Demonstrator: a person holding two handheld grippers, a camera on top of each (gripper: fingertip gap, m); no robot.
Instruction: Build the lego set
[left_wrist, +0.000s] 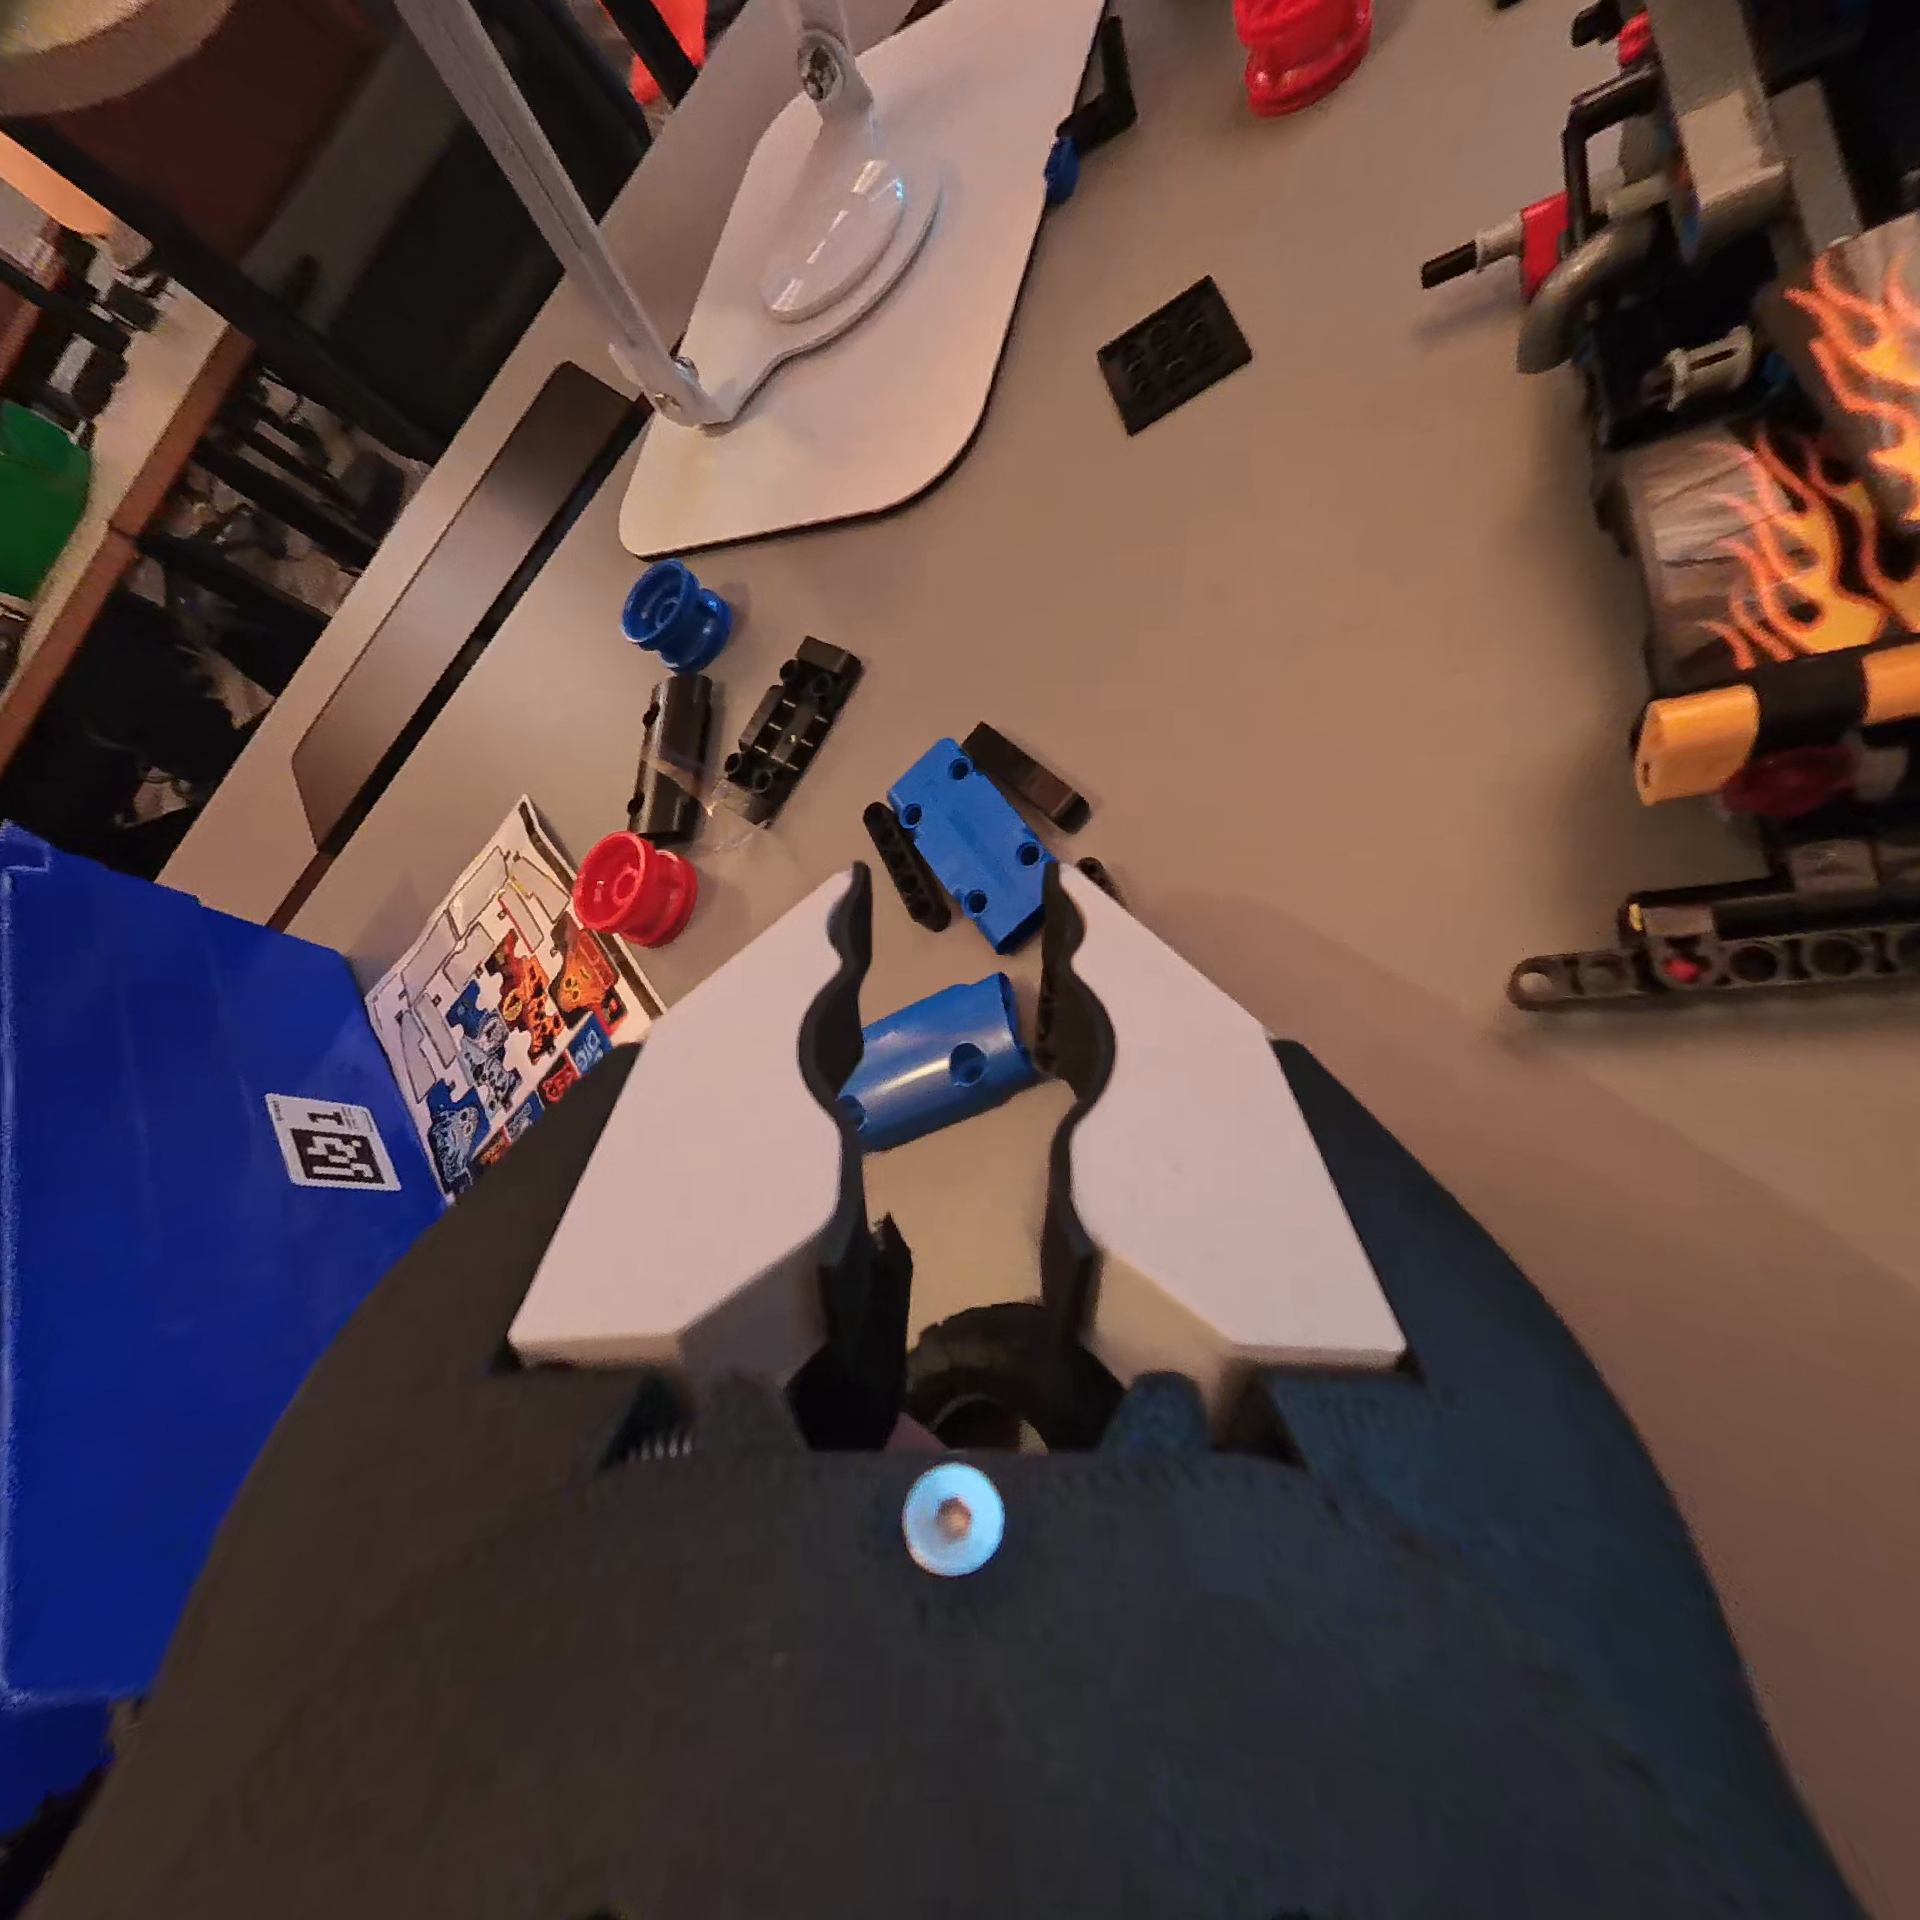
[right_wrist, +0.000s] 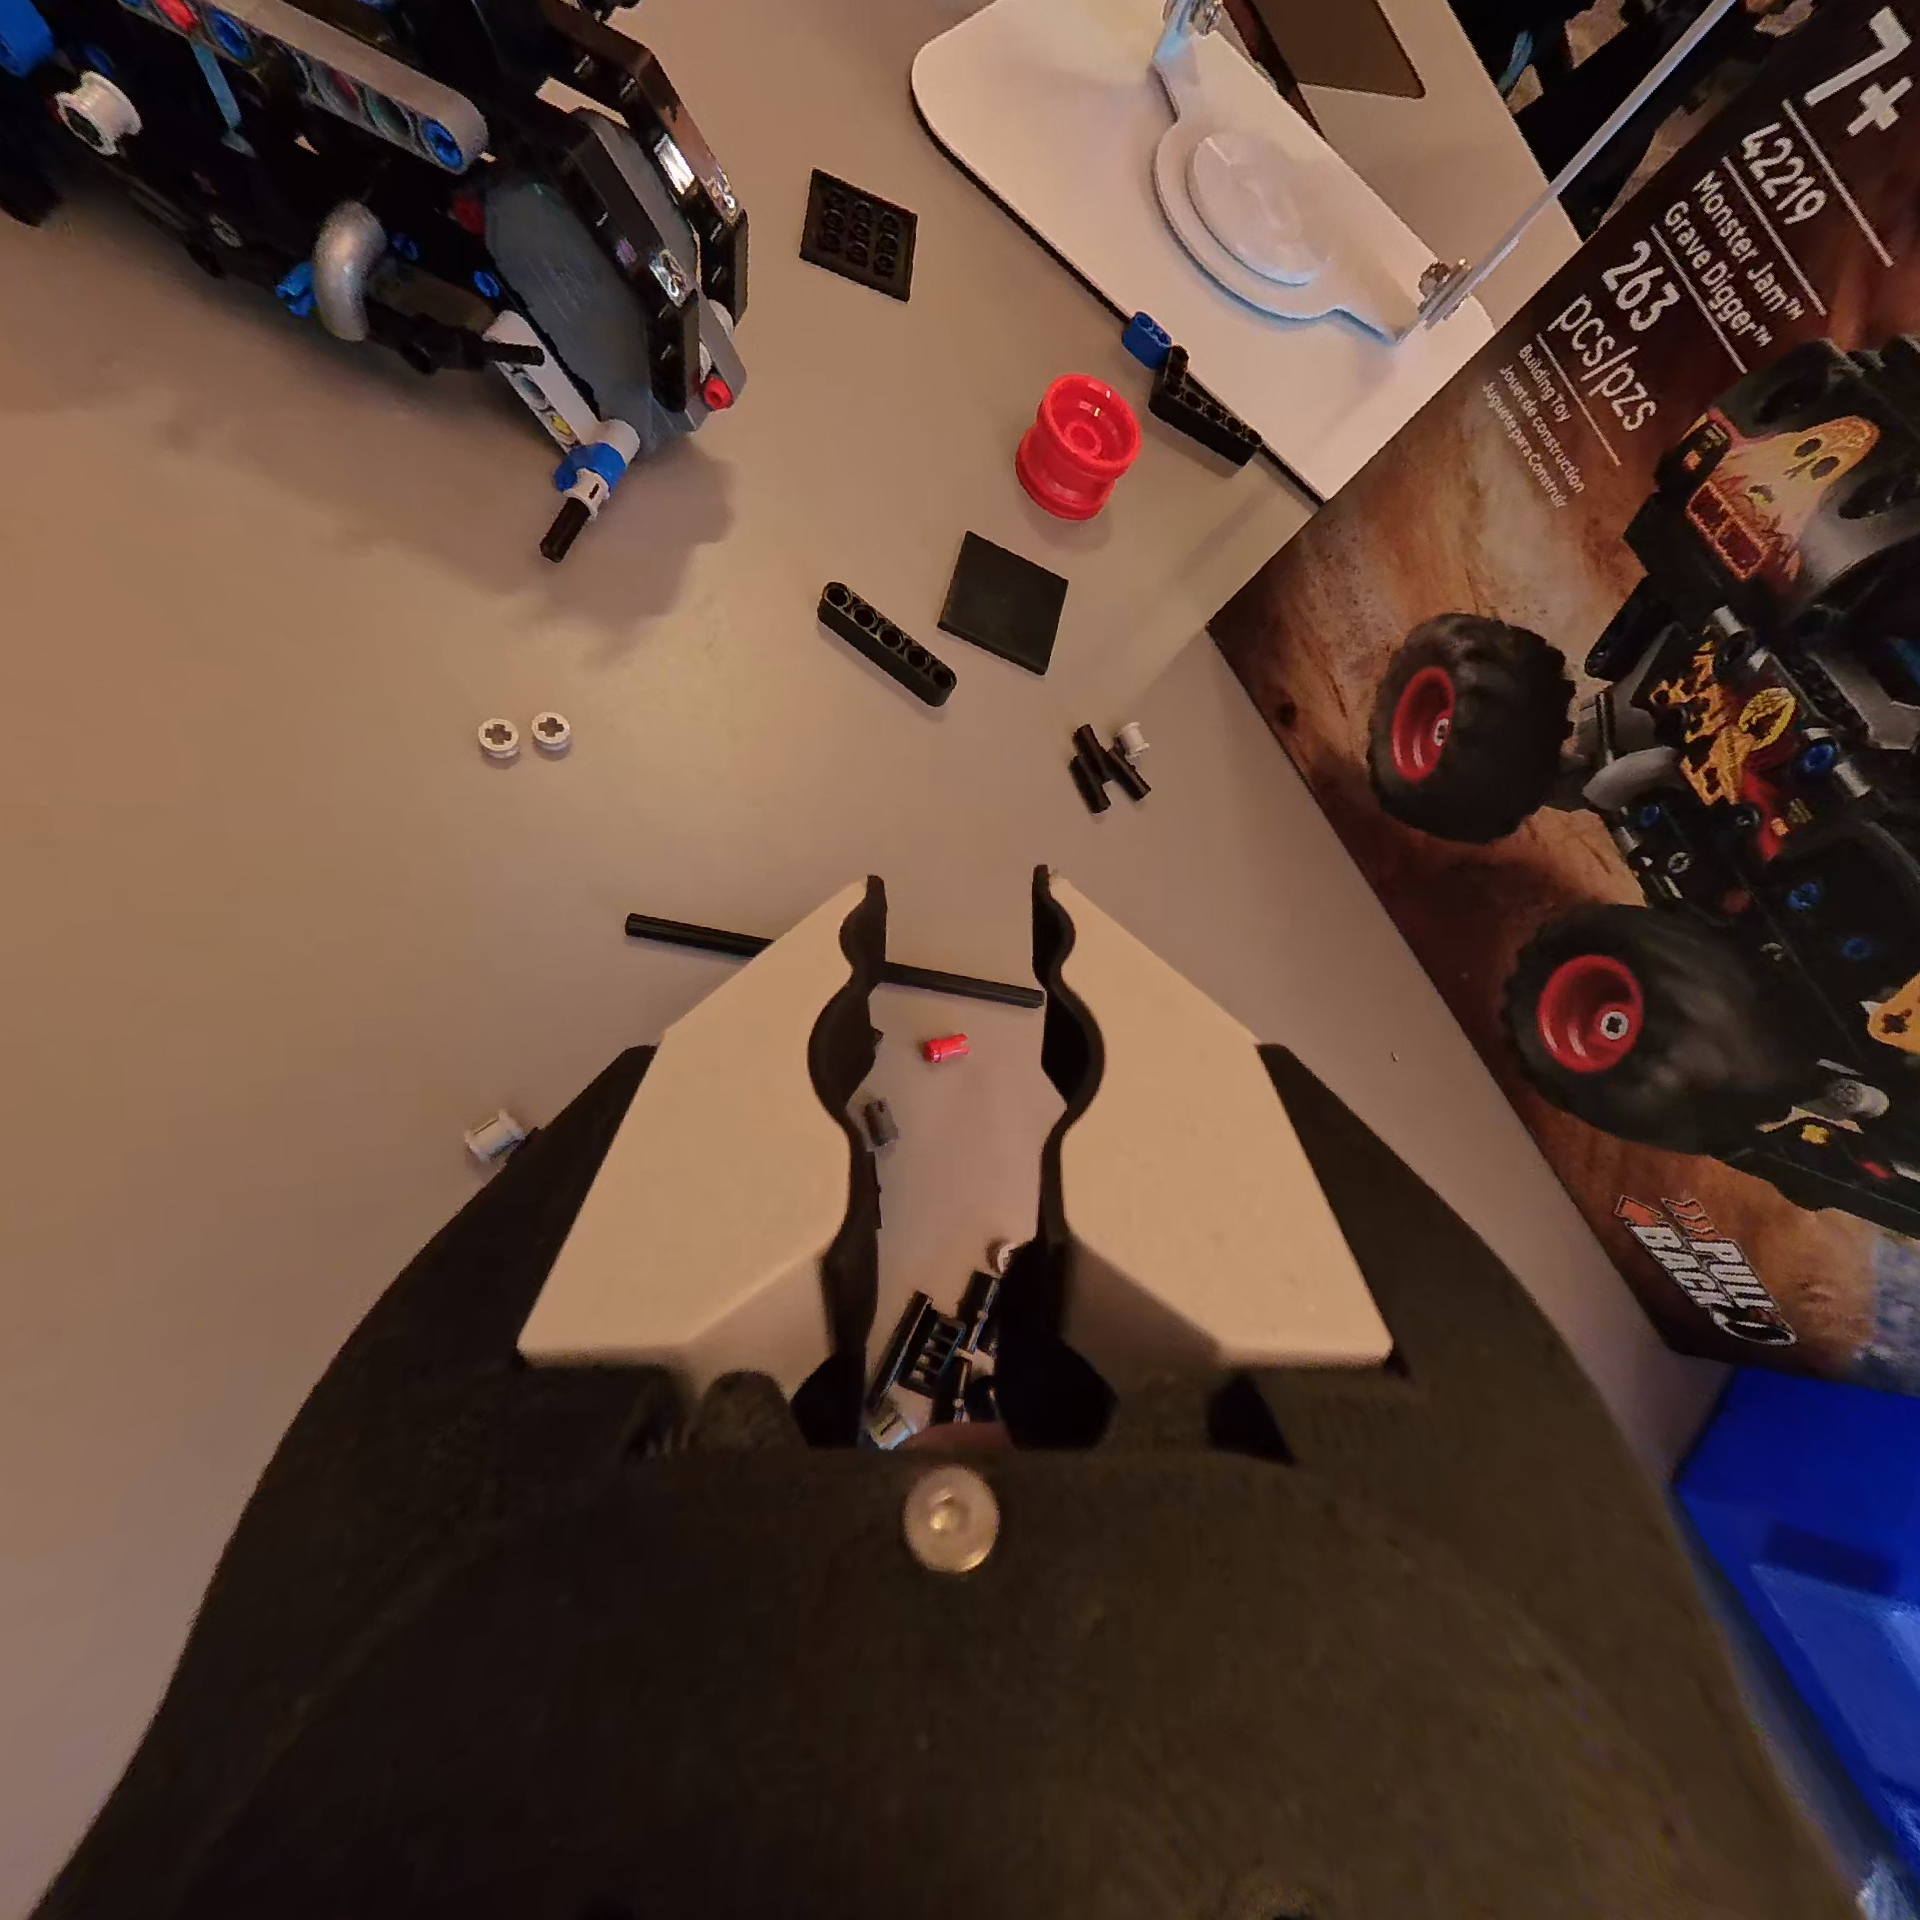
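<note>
Between the parted fingers of the left gripper (left_wrist: 956, 914): one blue curved panel (left_wrist: 940, 1060), lying on the tabletop (left_wrist: 1299, 644), framed but not clamped. Just beyond: second blue panel (left_wrist: 971, 842), black beams, red hub (left_wrist: 632, 886), blue hub (left_wrist: 673, 613), sticker sheet (left_wrist: 499, 997). Far right: part-built truck (left_wrist: 1766, 582).

Right gripper (right_wrist: 956, 894): likewise apart, empty, over a black axle (right_wrist: 831, 958) and a small red pin (right_wrist: 943, 1048); set box (right_wrist: 1621, 748) beside.

Step judged: picking a part. Next move calls for closing squarely on the blue curved panel, then carrying it to the truck.
</note>
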